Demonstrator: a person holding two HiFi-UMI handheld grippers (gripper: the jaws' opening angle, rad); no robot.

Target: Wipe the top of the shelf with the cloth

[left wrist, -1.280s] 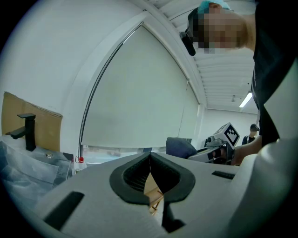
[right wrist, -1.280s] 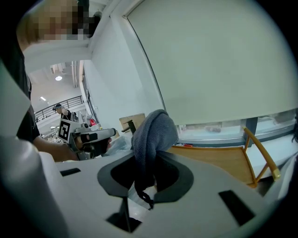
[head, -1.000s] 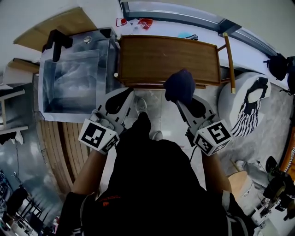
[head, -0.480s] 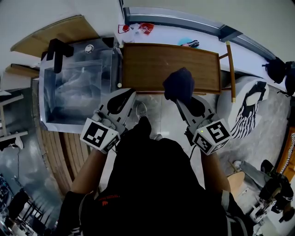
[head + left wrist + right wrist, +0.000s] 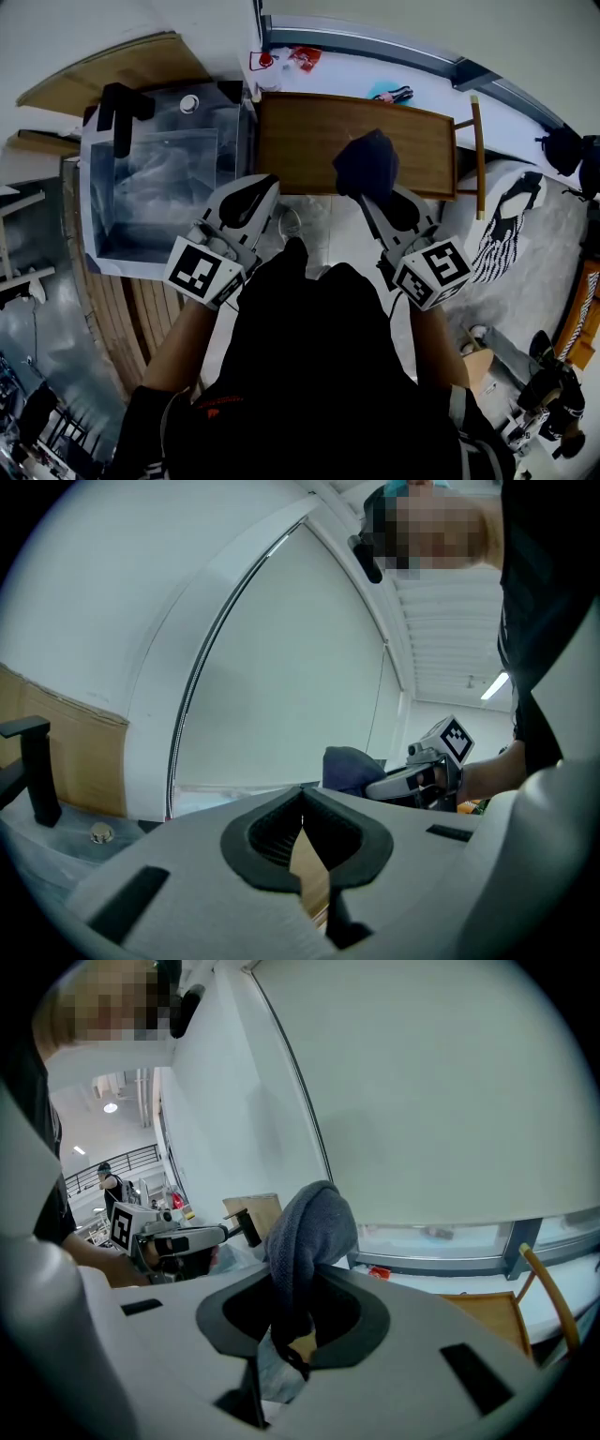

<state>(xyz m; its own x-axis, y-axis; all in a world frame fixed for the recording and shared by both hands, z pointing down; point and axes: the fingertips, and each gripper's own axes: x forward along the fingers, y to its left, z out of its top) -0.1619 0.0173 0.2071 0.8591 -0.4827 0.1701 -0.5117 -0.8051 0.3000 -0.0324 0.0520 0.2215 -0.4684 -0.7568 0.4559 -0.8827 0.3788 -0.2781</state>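
Observation:
The wooden shelf top (image 5: 309, 141) lies ahead of me in the head view, brown and bare. My right gripper (image 5: 373, 192) is shut on a dark blue cloth (image 5: 366, 164) that bunches above the shelf's near edge, right of centre. In the right gripper view the cloth (image 5: 305, 1241) stands up from between the closed jaws. My left gripper (image 5: 258, 192) is shut on nothing and hovers at the shelf's near left corner. In the left gripper view its jaws meet, and beyond them I see the cloth (image 5: 352, 766) and the right gripper (image 5: 412, 782).
A steel sink (image 5: 159, 178) with a black tap (image 5: 117, 108) adjoins the shelf on the left. A wooden pole (image 5: 478, 150) runs along the shelf's right end. Small red and teal items (image 5: 300, 58) lie on the white sill behind. A striped bag (image 5: 506, 225) sits at right.
Both grippers have moved slightly forward toward the shelf, and the cloth now overlaps more of its top. Both grips are unchanged.

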